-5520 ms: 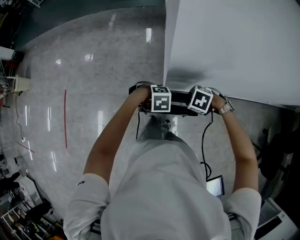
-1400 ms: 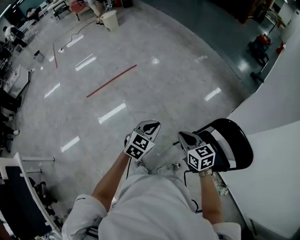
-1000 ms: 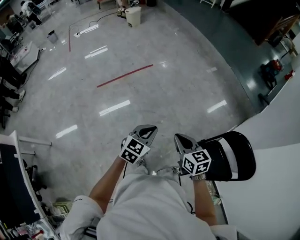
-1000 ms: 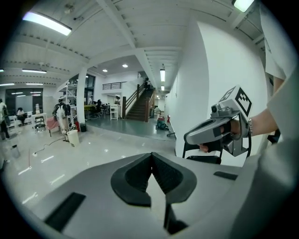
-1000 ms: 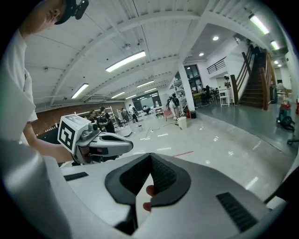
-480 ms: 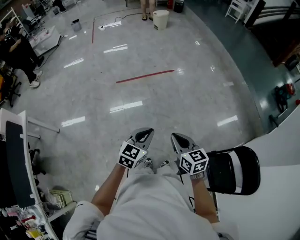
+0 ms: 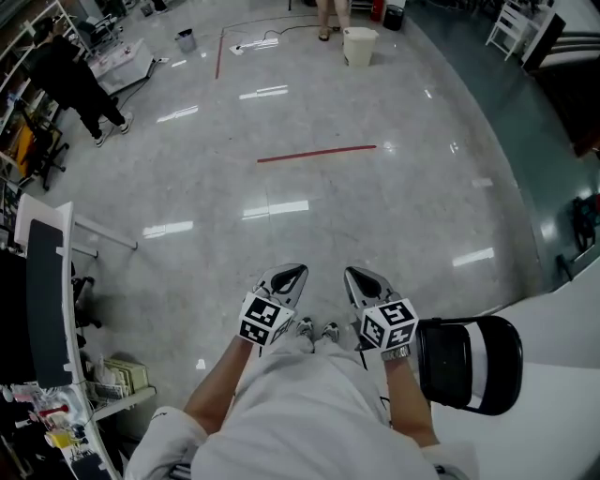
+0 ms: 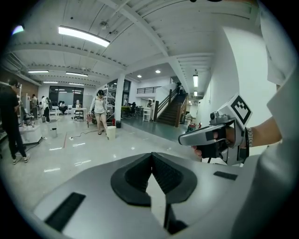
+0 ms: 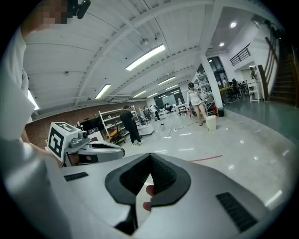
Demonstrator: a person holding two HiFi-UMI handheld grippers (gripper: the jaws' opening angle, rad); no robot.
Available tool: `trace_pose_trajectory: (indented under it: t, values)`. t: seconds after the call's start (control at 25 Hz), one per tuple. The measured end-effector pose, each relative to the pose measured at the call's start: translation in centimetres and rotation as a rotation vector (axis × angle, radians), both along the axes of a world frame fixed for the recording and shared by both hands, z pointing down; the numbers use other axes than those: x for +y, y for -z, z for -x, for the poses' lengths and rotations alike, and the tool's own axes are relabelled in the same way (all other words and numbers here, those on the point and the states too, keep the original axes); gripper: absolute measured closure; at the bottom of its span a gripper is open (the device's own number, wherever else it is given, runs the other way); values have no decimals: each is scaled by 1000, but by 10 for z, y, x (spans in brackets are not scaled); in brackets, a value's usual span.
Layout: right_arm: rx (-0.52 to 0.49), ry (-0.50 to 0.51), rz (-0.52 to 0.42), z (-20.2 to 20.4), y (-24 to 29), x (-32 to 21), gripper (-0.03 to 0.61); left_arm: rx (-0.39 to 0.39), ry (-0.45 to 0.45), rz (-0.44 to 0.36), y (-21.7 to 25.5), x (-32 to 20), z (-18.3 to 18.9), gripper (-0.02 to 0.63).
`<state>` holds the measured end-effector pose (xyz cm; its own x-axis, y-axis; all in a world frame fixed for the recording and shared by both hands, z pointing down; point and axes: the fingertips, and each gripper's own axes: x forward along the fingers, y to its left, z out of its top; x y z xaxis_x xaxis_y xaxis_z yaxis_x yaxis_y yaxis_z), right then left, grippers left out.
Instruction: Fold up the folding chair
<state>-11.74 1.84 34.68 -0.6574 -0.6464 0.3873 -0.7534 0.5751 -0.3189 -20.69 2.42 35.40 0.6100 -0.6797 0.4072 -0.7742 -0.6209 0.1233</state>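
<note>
Now: both grippers closed and empty, chair off to the person's right

Nearest the camera, the person's white T-shirt (image 7: 309, 412) fills the bottom of the head view, with both bare forearms reaching forward. The left gripper (image 7: 292, 274) and the right gripper (image 7: 356, 277) are held side by side, close but apart, above the person's shoes (image 7: 317, 330). Both point ahead and somewhat down. In the left gripper view the jaws are pressed together with nothing between them, and the right gripper view shows the same for the right pair. Each gripper view also catches the other gripper off to one side, held in a hand. A wristwatch (image 8: 250, 137) sits on the right wrist.

Just beside the right forearm, at the person's right, is the folding chair (image 7: 469, 364). From above it is a rounded black form with a white band, set against a white surface (image 7: 562, 309). Neither gripper touches it. Whether it is folded cannot be told from this angle.

Farther out stretches a glossy grey floor (image 7: 375, 216) with ceiling lights reflected in it, and a red tape line (image 7: 317, 153) lies across it. At the left edge stands a white-framed dark panel (image 7: 47, 281), with cluttered shelves below it.

Farthest off, a white bin (image 7: 358, 45) stands beside the legs (image 7: 330, 14) of a standing person. A person in dark clothes (image 7: 80, 84) is at the upper left, near racks.
</note>
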Motion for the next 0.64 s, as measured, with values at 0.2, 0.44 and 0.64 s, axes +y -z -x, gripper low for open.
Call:
trace_pose_trajectory:
  t: [0.2,0.44,0.64]
  values:
    - [-7,1,20,-8,-9,-3,574,1,31,-2,1,-3,-6,603]
    - [-7,-7,10,-16,-9,-4,574,-1,38,-2,-2,-4,-15,602]
    - [-14,-27,7,-28,-7,-6,574,13,27,4,-3,-9,-27,602]
